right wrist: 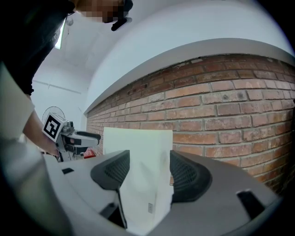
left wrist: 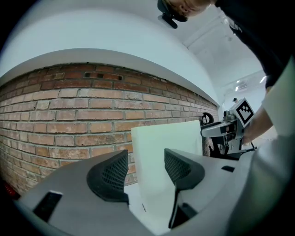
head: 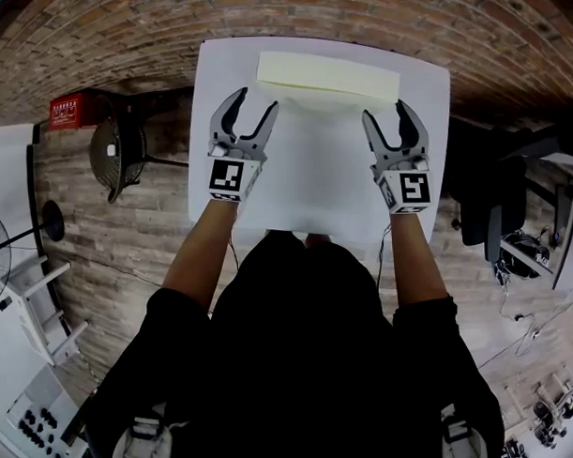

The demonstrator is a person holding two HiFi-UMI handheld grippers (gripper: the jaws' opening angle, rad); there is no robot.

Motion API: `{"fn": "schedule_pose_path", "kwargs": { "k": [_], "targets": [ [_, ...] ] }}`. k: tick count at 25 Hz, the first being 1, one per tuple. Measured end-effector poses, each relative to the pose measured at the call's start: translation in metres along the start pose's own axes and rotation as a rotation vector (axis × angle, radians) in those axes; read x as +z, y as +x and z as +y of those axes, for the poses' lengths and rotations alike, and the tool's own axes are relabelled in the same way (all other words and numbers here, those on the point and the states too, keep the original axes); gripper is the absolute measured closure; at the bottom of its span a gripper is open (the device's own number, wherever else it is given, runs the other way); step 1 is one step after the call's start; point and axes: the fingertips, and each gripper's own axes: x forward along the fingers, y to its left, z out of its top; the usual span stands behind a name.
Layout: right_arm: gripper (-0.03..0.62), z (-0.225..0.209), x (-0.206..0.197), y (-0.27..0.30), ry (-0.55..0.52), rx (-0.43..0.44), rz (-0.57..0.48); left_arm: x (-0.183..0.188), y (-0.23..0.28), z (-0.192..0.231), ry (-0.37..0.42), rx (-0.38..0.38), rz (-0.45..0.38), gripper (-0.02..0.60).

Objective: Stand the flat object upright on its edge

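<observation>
Slab: a plain, pale cream slab [head: 328,76], thin and long, sits at the far side of the white surface [head: 313,175]. It seems to be up on its long edge, broad face toward the person.
Left tongs [head: 257,99]: jaws apart, gripping nothing, aimed at the slab's left end from just beside it.
Right tongs [head: 386,110]: jaws apart, gripping nothing, close by the slab's right end. I cannot tell if they touch it.
Why placed so: with one at each end, they probably guard against tipping.
Progress: probably near done.
</observation>
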Motion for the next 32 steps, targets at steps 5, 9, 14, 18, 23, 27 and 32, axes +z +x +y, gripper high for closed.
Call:
{"fn": "schedule_pose_path", "kwargs": {
  "k": [5, 9, 14, 18, 23, 27, 32],
  "targets": [
    [0.327, 0.008, 0.022, -0.006, 0.014, 0.026, -0.023, 0.023, -0.014, 0.000, 0.025, 0.017, -0.021, 0.339],
    [0.338, 0.013, 0.036, -0.022, 0.009, 0.066, -0.037, 0.049, -0.030, -0.009, 0.018, 0.019, -0.027, 0.341],
    [0.363, 0.033, 0.062, -0.043, 0.006, 0.150, -0.053, 0.080, -0.050, -0.030, -0.008, -0.011, -0.056, 0.342],
    [0.392, 0.046, 0.073, -0.060, 0.024, 0.191, -0.059, 0.095, -0.067, -0.044, -0.042, -0.018, -0.065, 0.369],
    [0.435, 0.061, 0.082, -0.080, 0.035, 0.212, -0.069, 0.095, -0.084, -0.065, -0.054, -0.057, -0.001, 0.468],
    [0.487, 0.079, 0.087, -0.094, 0.035, 0.207, -0.070, 0.101, -0.098, -0.077, -0.050, -0.112, -0.002, 0.538],
    [0.557, 0.104, 0.096, -0.108, 0.068, 0.177, -0.066, 0.114, -0.110, -0.087, -0.059, -0.183, -0.065, 0.561]
  ]
}}
